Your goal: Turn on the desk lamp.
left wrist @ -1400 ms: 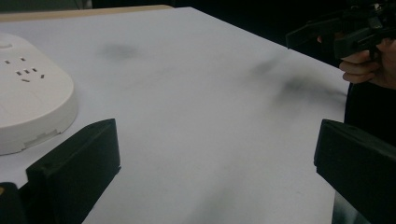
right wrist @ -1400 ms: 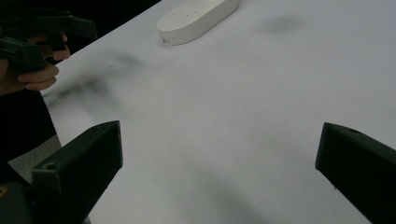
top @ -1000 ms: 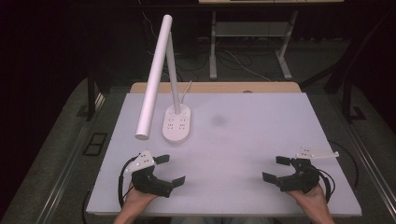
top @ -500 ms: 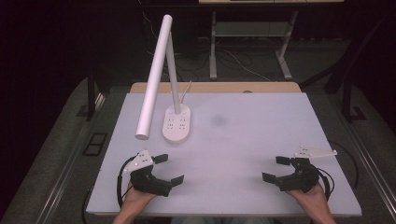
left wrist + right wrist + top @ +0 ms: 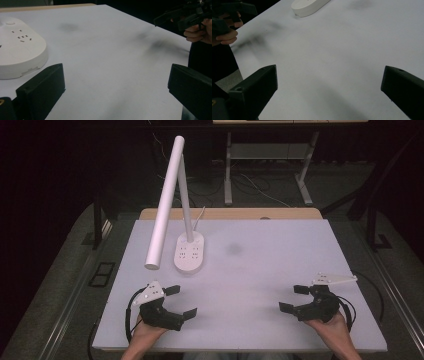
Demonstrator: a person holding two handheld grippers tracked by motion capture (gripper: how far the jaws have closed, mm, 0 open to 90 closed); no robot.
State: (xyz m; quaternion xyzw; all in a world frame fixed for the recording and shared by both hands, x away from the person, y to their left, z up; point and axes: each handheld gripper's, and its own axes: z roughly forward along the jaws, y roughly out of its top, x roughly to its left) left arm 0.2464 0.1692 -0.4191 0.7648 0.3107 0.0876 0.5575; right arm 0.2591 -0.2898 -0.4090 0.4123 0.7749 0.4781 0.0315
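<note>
A white desk lamp stands at the back left of the white table point(image 5: 260, 270). Its oval base point(image 5: 189, 252) carries socket holes, and its long tube head point(image 5: 162, 205) slants down to the left. My left gripper point(image 5: 182, 301) rests near the front left edge, open and holding nothing. At the front right, my right gripper point(image 5: 291, 298) is likewise open and holding nothing. In the left gripper view the wide-apart jaws of the left gripper point(image 5: 115, 82) frame bare table, with the lamp base point(image 5: 20, 50) to the left. The right gripper point(image 5: 328, 82) faces bare table, with the lamp base point(image 5: 309, 6) far off.
A faint dark smudge point(image 5: 233, 249) marks the table right of the lamp base. A wooden strip point(image 5: 230, 214) runs along the table's far edge. Beyond it stand metal table legs point(image 5: 228, 170) and cables on the floor. The other hand with its gripper point(image 5: 185, 15) shows across the table.
My right gripper has crept slightly forward and to the left. The left gripper and the lamp have stayed put.
</note>
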